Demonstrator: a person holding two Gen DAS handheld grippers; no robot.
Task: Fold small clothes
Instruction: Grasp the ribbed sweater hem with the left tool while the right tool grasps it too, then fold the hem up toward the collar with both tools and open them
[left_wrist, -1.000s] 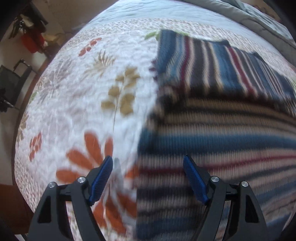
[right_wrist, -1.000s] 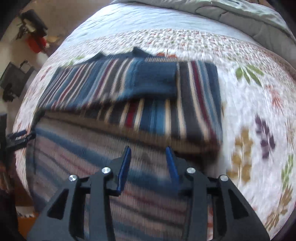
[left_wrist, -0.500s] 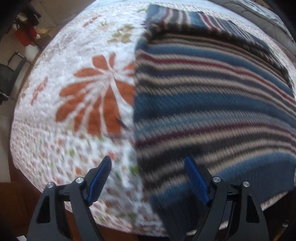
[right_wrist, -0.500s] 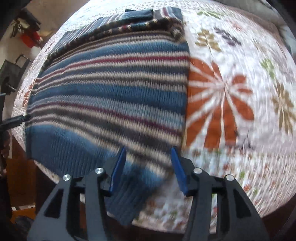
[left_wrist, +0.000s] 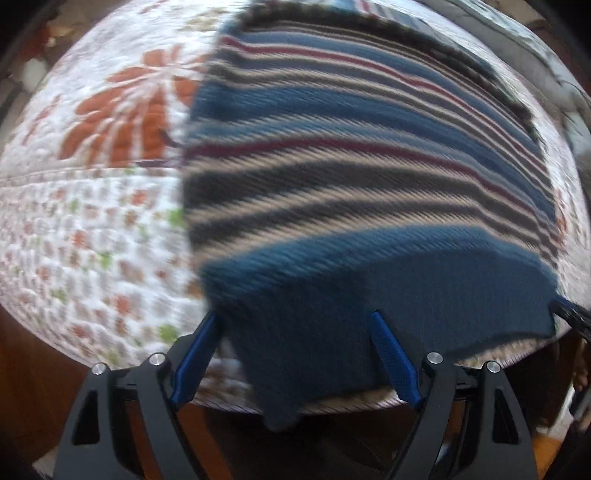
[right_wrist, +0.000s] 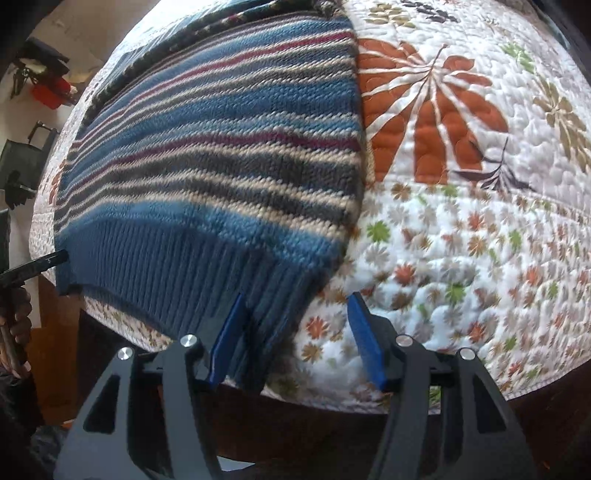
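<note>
Striped sweater (right_wrist: 207, 147) on floral quilt (right_wrist: 461, 240) (hem overhanging edge).

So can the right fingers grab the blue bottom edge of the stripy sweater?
Probably yes. The right gripper is open right over the sweater's blue hem corner at the quilt edge, and nothing blocks it.

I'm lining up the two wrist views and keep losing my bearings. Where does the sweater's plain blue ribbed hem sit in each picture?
Left wrist view: the ribbed hem fills the lower centre, hanging over the bed's edge between the open left gripper's fingers.
Right wrist view: the hem runs along the lower left; its corner hangs between the open right gripper's fingers.
Shared landmark: the striped sweater, lying on the floral quilt.
</note>
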